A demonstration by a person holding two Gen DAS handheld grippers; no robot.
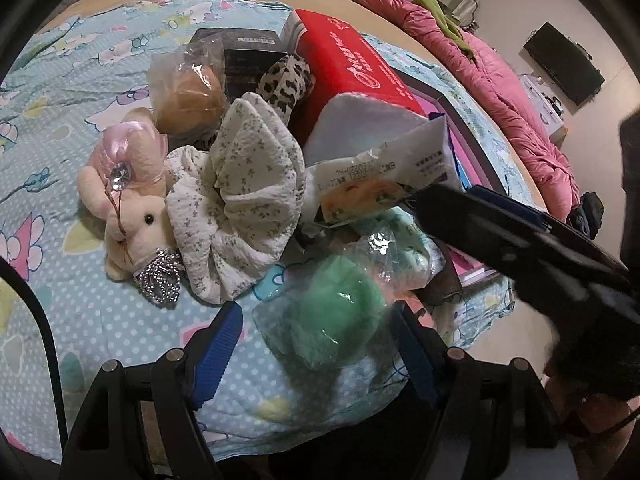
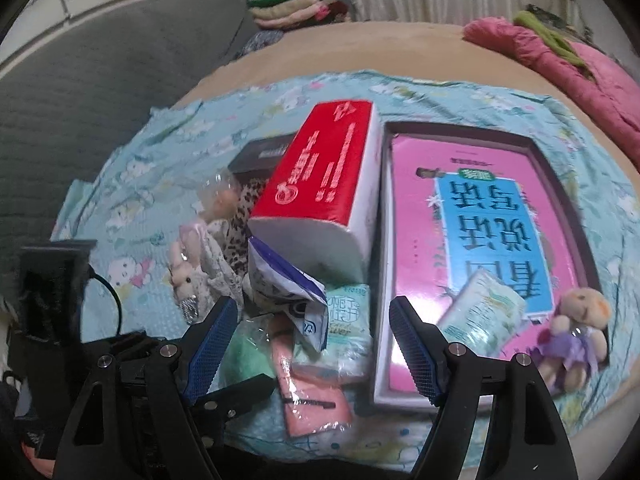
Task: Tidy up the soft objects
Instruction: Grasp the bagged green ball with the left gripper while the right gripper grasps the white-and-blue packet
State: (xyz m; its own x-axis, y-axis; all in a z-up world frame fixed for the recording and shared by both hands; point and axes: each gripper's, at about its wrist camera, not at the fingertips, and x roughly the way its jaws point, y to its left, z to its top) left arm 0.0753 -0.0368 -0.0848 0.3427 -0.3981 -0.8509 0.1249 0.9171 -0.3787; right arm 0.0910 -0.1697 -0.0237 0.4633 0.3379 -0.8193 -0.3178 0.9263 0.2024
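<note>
— What crowds the pile?

— Left to right: a plush bear (image 1: 132, 204), a floral cloth (image 1: 244, 200), then the red tissue pack (image 1: 352, 68), its length running away up the bed.

— And the grippers?

— Left gripper (image 1: 320, 344) gapes around the bagged green sponge (image 1: 336, 320), unclenched. Right gripper (image 2: 312, 344) hangs released over wrapped packets (only its camera shows the pink book (image 2: 472, 240)).
</note>
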